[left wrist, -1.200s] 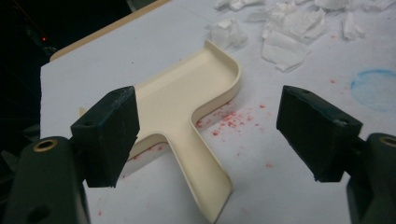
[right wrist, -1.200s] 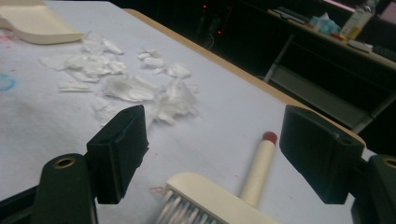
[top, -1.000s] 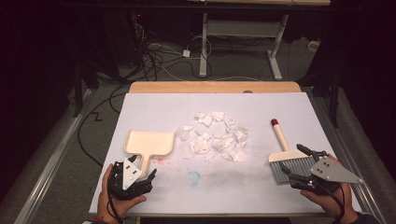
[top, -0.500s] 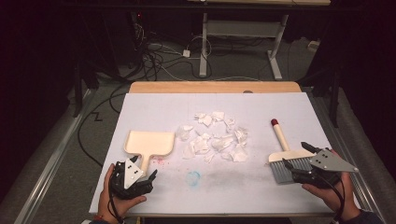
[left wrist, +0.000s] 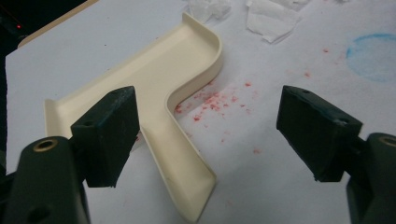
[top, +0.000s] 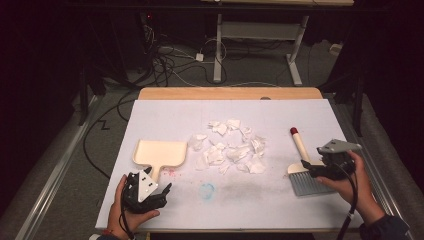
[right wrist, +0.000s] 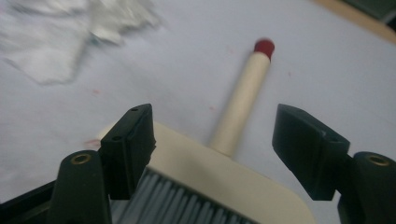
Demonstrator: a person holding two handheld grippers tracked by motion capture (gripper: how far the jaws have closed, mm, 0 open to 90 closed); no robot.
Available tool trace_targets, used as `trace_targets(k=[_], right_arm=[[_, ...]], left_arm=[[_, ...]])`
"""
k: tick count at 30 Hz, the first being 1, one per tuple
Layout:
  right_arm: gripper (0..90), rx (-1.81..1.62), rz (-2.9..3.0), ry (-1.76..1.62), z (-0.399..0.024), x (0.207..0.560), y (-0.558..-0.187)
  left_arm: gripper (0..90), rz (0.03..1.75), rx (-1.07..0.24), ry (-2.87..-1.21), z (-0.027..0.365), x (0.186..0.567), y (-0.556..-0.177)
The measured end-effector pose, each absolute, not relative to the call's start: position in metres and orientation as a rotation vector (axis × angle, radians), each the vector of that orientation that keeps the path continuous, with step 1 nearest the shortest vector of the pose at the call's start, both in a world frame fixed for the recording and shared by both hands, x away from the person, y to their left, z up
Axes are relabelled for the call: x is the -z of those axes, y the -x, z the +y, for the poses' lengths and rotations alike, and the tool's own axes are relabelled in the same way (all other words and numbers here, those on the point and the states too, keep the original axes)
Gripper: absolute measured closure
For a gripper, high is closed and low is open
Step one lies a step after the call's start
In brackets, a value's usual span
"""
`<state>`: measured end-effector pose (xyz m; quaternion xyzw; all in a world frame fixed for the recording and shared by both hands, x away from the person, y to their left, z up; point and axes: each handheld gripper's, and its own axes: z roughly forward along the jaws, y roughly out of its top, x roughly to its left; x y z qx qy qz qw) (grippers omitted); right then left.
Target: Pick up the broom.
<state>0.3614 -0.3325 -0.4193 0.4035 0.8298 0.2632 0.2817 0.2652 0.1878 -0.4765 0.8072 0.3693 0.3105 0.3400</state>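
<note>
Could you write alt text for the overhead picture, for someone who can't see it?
A person at a white table holds a claw in each hand: the left claw, open, sits just short of a cream dustpan; the right claw, open, is at a small brush with a red-tipped handle. Torn white paper scraps lie between them.

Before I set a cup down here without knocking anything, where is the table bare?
The far strip of the white sheet beyond the paper scraps is bare, and so is the near middle around the blue smudge. It is crowded mid-table: dustpan, scraps, then the brush.
</note>
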Motion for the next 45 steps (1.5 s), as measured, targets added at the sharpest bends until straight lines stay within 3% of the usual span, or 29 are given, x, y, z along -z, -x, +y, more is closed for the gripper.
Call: trace_targets(k=[8,18,25,28,35,45], right_arm=[[30.6,-0.619,2.236,-1.291,-0.329,0.435,-0.420],[33.9,-0.603,2.269,-1.354,-0.331,0.442,-0.433],[48.0,-0.616,2.331,-1.415,-0.338,0.452,-0.439],[61.3,-0.627,2.344,-1.397,-0.338,0.451,-0.438],[71.2,-0.627,2.352,-1.377,-0.334,0.451,-0.438],[71.6,-0.786,2.227,-1.311,-0.339,0.429,-0.424]], left_arm=[[20.3,0.961,-0.793,-2.117,0.187,0.479,-0.268],[20.3,0.965,-0.787,-2.128,0.187,0.481,-0.267],[20.3,0.961,-0.785,-2.137,0.186,0.481,-0.268],[20.3,0.963,-0.781,-2.142,0.186,0.482,-0.269],[20.3,0.956,-0.773,-2.143,0.184,0.481,-0.270],[20.3,0.950,-0.755,-2.118,0.180,0.478,-0.270]])
